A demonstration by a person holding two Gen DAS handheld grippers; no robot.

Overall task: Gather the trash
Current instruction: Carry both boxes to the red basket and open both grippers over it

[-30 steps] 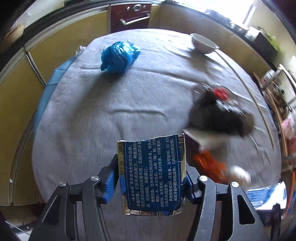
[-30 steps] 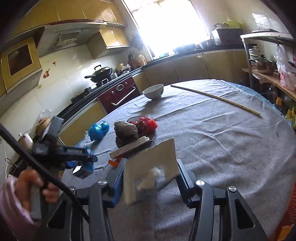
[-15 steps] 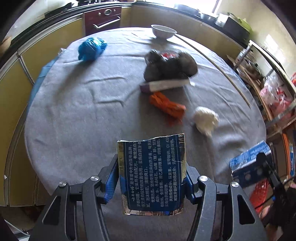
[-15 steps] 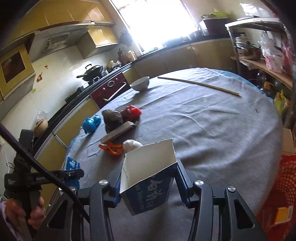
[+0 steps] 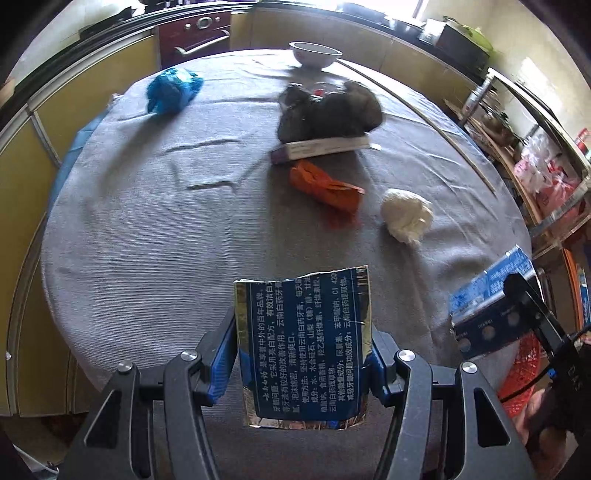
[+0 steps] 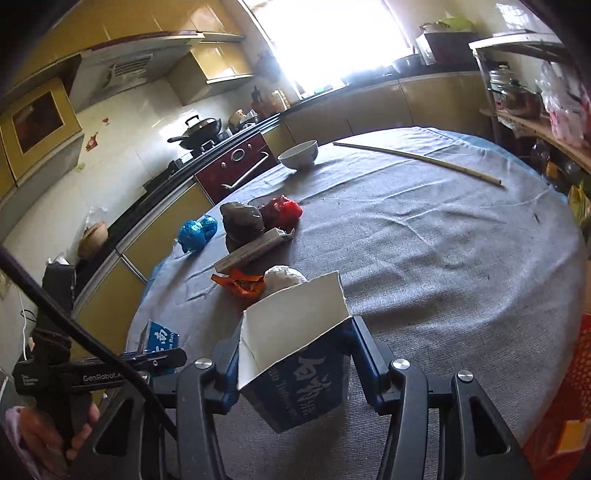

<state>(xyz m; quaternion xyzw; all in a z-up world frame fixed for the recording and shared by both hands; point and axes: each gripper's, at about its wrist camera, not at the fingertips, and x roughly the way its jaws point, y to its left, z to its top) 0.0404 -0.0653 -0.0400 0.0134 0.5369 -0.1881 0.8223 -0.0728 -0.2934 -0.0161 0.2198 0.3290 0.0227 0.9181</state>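
My left gripper (image 5: 303,350) is shut on a flat blue piece of toothpaste carton (image 5: 303,347), held above the near edge of the round grey table (image 5: 147,229). My right gripper (image 6: 295,365) is shut on an open blue carton box (image 6: 295,354); it shows at the right of the left wrist view (image 5: 491,314). On the table lie a white crumpled tissue (image 5: 406,216), an orange wrapper (image 5: 325,186), a long carton (image 5: 325,146), dark bags (image 5: 328,112), a red bag (image 6: 284,212) and a blue bag (image 5: 171,90).
A white bowl (image 5: 314,53) and a long thin stick (image 6: 417,157) lie at the table's far side. Yellow cabinets and an oven (image 5: 195,33) ring the table. A red basket (image 5: 524,373) stands beside the table at the right, near shelves.
Both grippers have pulled back from the table's middle toward its near edge, each still holding its carton piece. The right gripper's box has turned so its blue printed face shows.
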